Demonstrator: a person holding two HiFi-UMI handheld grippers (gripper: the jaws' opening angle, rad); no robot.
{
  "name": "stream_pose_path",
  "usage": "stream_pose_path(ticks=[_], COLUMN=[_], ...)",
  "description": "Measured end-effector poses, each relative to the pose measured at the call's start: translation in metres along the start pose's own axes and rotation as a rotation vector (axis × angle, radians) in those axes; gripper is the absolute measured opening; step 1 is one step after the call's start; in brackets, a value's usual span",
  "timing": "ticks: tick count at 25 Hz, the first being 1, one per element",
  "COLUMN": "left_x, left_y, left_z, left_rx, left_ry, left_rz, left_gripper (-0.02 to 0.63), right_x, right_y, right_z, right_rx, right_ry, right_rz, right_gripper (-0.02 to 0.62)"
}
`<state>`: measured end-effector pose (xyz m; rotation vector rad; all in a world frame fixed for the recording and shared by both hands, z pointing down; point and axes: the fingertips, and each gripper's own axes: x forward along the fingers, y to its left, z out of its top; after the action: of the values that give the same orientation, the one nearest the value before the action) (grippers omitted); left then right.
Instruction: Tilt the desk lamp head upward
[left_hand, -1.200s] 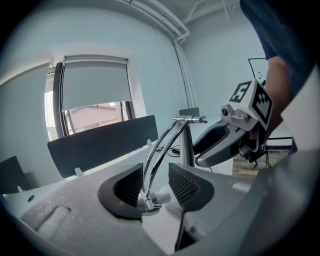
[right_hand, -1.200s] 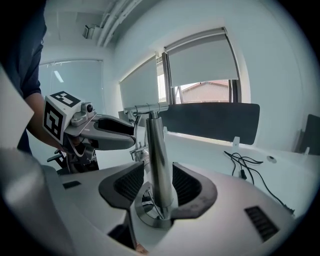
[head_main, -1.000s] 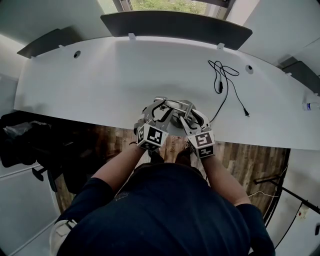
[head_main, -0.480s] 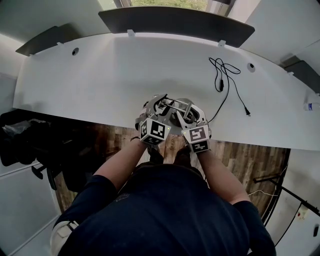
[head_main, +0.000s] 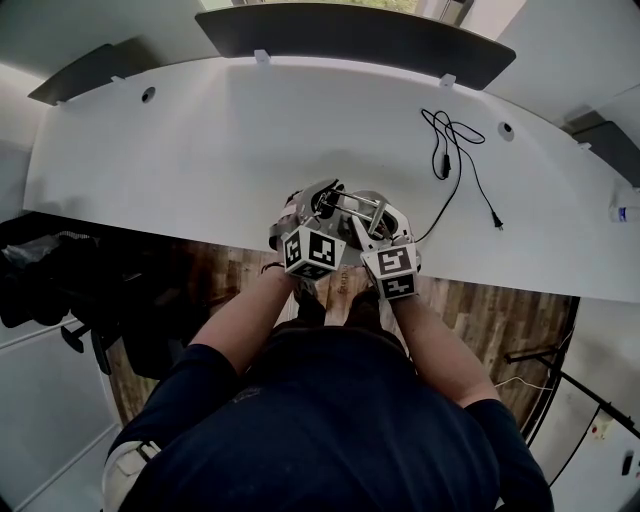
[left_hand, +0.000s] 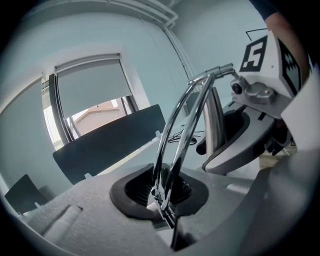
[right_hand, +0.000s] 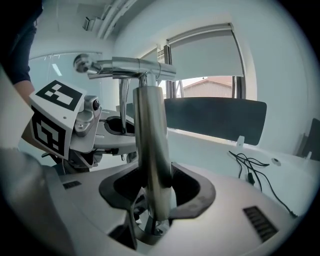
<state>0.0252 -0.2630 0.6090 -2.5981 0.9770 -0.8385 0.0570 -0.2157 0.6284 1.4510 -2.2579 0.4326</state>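
A chrome desk lamp (head_main: 352, 207) stands at the front edge of the white desk (head_main: 200, 150). Two thin curved chrome rods (left_hand: 176, 135) rise to a top joint (left_hand: 220, 71). My left gripper (left_hand: 167, 212) has just been closing and is shut on the foot of those rods. From a crossbar (right_hand: 131, 65) hangs the lamp's thick chrome tube (right_hand: 150, 145). My right gripper (right_hand: 156, 212) has just been closing a little, and its pads press on the tube's lower end. In the head view the left gripper (head_main: 316, 208) and right gripper (head_main: 374, 226) sit side by side on the lamp.
A black cable with a plug (head_main: 455, 150) lies loose on the desk at the right back. A dark panel (head_main: 350, 40) runs along the desk's far edge. A small bottle (head_main: 622, 212) shows at the far right. Wooden floor (head_main: 500, 310) lies below the desk's front edge.
Both grippers have closed in on the lamp and sunk a little. The left jaws, wide apart before, have shut on the thin rods.
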Motion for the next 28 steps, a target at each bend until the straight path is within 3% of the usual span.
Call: stream_pose_path(ticks=[20, 28], left_x=[-0.005, -0.017], left_y=[0.000, 0.018], left_z=[-0.002, 0.007], left_rx=[0.092, 0.174], left_ry=[0.125, 0.140], left_rz=[-0.043, 0.020], left_gripper=[0.054, 0.056], right_x=[0.002, 0.003], right_y=[0.000, 0.001], right_z=[-0.003, -0.008], right_rx=[0.043, 0.062], right_ry=[0.068, 0.113], right_rz=[-0.008, 0.000], right_gripper=[0.172, 0.172])
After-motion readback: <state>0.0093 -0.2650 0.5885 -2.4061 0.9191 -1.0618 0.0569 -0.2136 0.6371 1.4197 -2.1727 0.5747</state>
